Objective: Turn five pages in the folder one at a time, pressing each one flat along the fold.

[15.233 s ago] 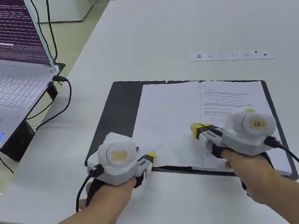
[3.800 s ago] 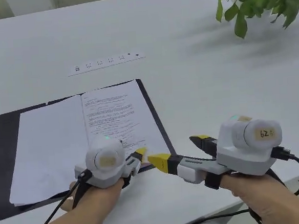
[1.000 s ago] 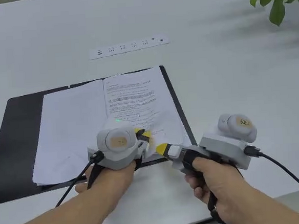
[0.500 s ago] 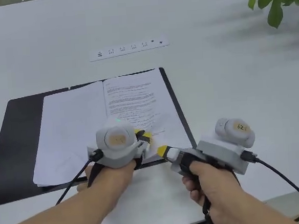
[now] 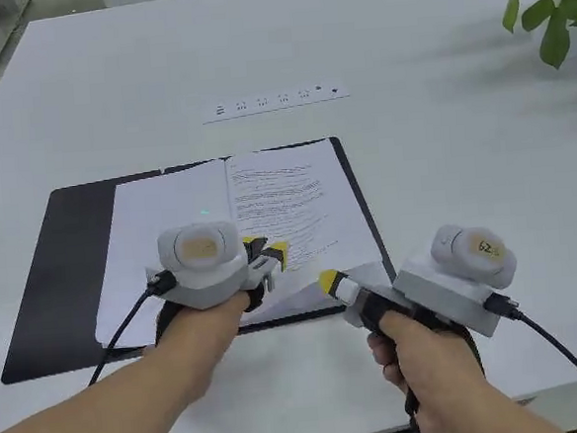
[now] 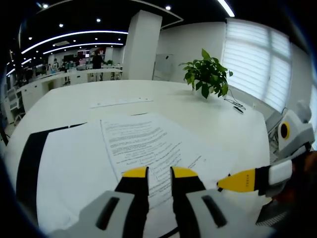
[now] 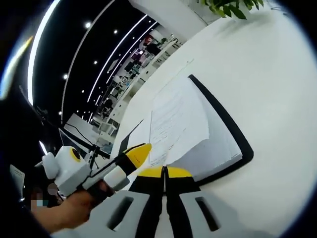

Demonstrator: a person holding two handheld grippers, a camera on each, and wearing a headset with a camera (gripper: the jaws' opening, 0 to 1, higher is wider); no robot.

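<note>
The black folder (image 5: 51,293) lies open on the white table, with a blank left page (image 5: 165,225) and a printed right page (image 5: 287,202). My left gripper (image 5: 269,252) hovers low over the bottom of the printed page (image 6: 143,144); its jaws stand a little apart with nothing between them. My right gripper (image 5: 328,281) is at the folder's lower right corner. In the right gripper view its jaws (image 7: 165,171) are shut on the corner of the top page (image 7: 178,119), which lifts off the sheets below. The right gripper (image 6: 242,179) also enters the left gripper view.
A flat white power strip (image 5: 280,101) lies on the table beyond the folder. A potted plant (image 5: 551,0) stands at the far right. The table's near edge runs just below my hands, and a cable (image 5: 566,356) trails from the right gripper.
The right gripper has slid left to the printed page's lower right corner, and that corner now lifts slightly. The left gripper keeps its place over the page. The head camera has shifted.
</note>
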